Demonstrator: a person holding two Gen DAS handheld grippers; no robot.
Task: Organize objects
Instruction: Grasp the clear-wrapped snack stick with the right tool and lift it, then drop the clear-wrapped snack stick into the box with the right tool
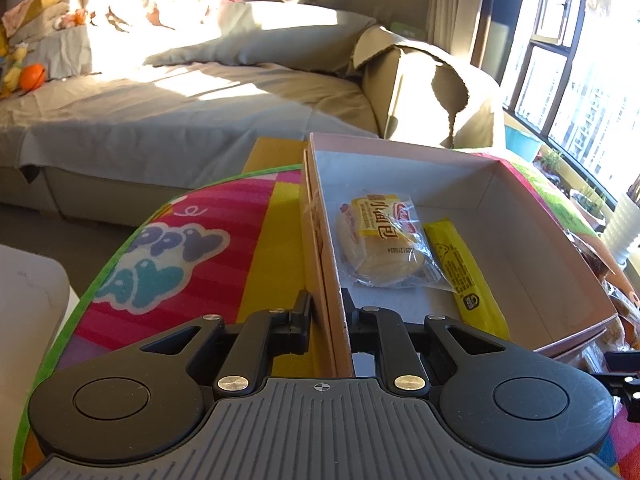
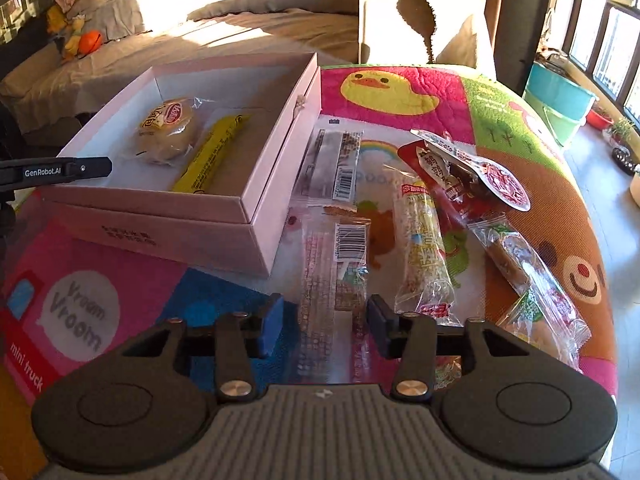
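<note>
Box (image 1: 328,264) wall in left gripper (image 1: 326,312).

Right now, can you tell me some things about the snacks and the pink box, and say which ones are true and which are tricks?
1. The pink box has a wrapped bun and a yellow stick packet inside. True.
2. The left tool is pinching the box's wall. True: one finger is inside the box and one outside.
3. The right tool is squeezing a snack tight. False: it is open, with a clear barcode packet lying between its fingers.
4. All the snacks are already in the box. False: several packets, such as the red spoon-shaped packet, lie on the colourful mat beside it.
5. The box has its lid on. False: it is open on top.
</note>
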